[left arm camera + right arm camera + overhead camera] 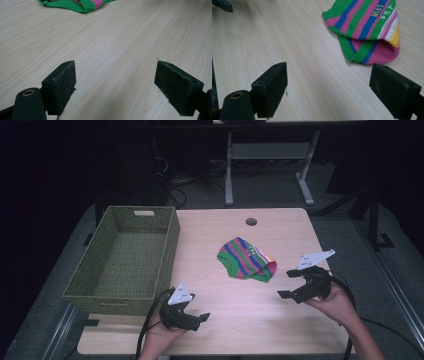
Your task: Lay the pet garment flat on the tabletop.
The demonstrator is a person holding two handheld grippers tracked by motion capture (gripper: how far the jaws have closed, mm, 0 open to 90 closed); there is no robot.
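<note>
While both hands rest low at the near edge of the wooden table (240,320), a small striped knit garment (246,258) lies folded near the table's middle, flat on the wood and touching nothing else. Its bands run green, blue and pink, with a patch of yellow and white at one end, and the right gripper view shows the words "MIKI PET" stitched on it. The left gripper (196,319) sits near the front left, just in front of the woven green basket (167,245), its jaws spread wide over bare wood. The right gripper (289,284) is held at the front right, near the garment but apart from it, its jaws likewise spread with nothing between them. The basket stands at the table's left side, well apart from the garment.
</note>
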